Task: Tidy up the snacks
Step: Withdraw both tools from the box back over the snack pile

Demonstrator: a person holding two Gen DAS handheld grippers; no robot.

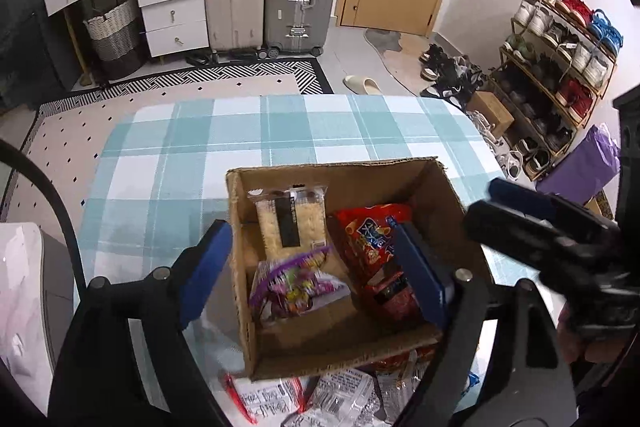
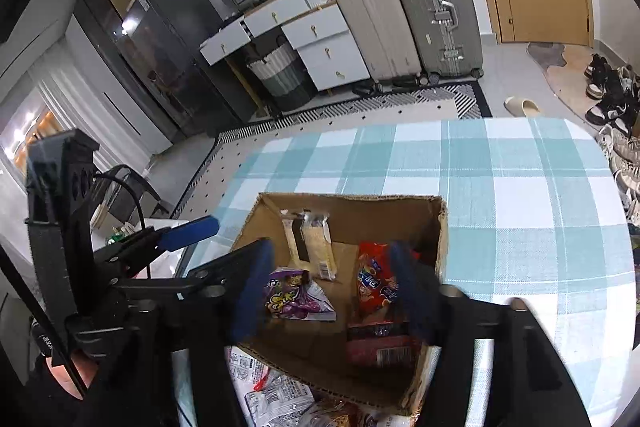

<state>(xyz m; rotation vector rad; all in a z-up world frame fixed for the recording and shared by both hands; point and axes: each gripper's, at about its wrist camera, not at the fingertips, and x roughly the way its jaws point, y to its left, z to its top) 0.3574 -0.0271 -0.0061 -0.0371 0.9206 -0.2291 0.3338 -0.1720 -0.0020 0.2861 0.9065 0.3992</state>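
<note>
An open cardboard box (image 1: 344, 183) was seen low in the centre of both views, on a table (image 1: 168, 163) covered by a blue-and-white check cloth. Four snacks were held in it. A clear pack (image 1: 290, 223) of pale rice cake with a black label was laid against the far wall. A purple bag (image 1: 296, 283) was found at the lower left of the box floor, a red bag (image 1: 370, 239) with blue lettering at the right, and a dark red pack (image 1: 394, 297) with a barcode below that. The lettering on all of them was too blurred to be read.

More packets (image 1: 340, 397), clear with small black print and red edges, were left on the table at the bottom of the frame, just outside the near wall.

The left tongs (image 1: 316, 277) were held wide, with one finger outside the left wall and the other inside the box, and nothing was gripped. The right tongs (image 2: 334, 287) were likewise spread wide over the box, empty.
</note>
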